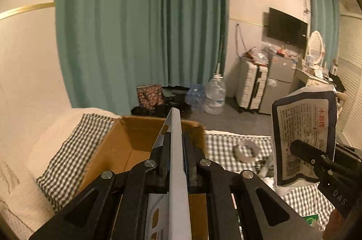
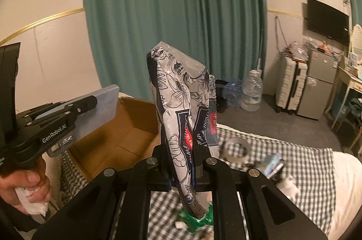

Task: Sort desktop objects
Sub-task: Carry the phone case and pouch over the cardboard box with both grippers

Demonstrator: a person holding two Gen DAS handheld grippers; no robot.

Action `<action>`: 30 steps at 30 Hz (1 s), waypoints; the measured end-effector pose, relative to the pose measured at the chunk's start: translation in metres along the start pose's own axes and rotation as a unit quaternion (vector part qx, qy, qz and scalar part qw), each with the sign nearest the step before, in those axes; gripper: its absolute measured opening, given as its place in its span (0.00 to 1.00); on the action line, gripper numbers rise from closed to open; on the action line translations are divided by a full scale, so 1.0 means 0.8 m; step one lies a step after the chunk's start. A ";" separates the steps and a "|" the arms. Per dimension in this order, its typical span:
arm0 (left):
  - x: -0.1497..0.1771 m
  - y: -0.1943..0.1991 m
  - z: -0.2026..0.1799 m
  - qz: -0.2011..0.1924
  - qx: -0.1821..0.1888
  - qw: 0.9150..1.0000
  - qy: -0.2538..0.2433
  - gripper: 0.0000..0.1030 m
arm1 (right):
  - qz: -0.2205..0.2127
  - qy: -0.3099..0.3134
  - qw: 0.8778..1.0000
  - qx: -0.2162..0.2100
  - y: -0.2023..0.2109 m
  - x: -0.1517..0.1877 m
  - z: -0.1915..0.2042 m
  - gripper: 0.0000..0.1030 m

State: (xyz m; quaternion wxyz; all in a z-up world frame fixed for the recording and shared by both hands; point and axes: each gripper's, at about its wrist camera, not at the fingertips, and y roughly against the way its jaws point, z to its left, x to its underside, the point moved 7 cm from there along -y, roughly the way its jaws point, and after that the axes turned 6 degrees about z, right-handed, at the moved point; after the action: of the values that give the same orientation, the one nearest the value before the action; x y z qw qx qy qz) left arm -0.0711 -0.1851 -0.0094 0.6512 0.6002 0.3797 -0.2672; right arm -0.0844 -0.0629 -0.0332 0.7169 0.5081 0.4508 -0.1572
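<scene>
Tissue pack rides upright in the right gripper's clamped jaws over the bed, near the cardboard box, while the left gripper pinches a thin tablet edgewise, which could slip.

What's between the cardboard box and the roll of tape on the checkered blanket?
Just bare checkered blanket between the cardboard box and tape roll, in the left wrist view.

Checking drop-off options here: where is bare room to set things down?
The cardboard box floor looks bare. The checked cloth is free between the box and the tape roll; it is crowded beyond the roll, toward the right tool.
</scene>
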 end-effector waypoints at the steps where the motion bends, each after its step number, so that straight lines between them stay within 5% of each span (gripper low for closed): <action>1: 0.001 -0.002 0.007 0.002 -0.004 1.000 0.004 0.08 | 0.001 0.003 1.000 -0.005 -0.005 -0.001 0.008 0.10; 11: 0.026 -0.039 0.073 0.043 -0.034 0.998 0.043 0.08 | 0.024 0.019 0.998 -0.052 -0.064 -0.004 0.068 0.10; 25: 0.067 -0.110 0.097 0.126 -0.031 0.990 0.051 0.08 | 0.087 0.019 0.992 -0.084 -0.151 0.023 0.114 0.10; 30: 0.068 -0.109 0.096 0.128 -0.028 0.990 0.052 0.11 | 0.104 0.023 0.991 -0.085 -0.170 0.033 0.120 0.11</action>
State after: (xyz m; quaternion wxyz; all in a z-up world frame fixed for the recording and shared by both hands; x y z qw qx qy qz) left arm -0.0969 -0.2670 -0.1053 0.6756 0.6388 0.3406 -0.1395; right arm -0.1166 -0.1991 -0.1272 0.7596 0.4928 0.4234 -0.0310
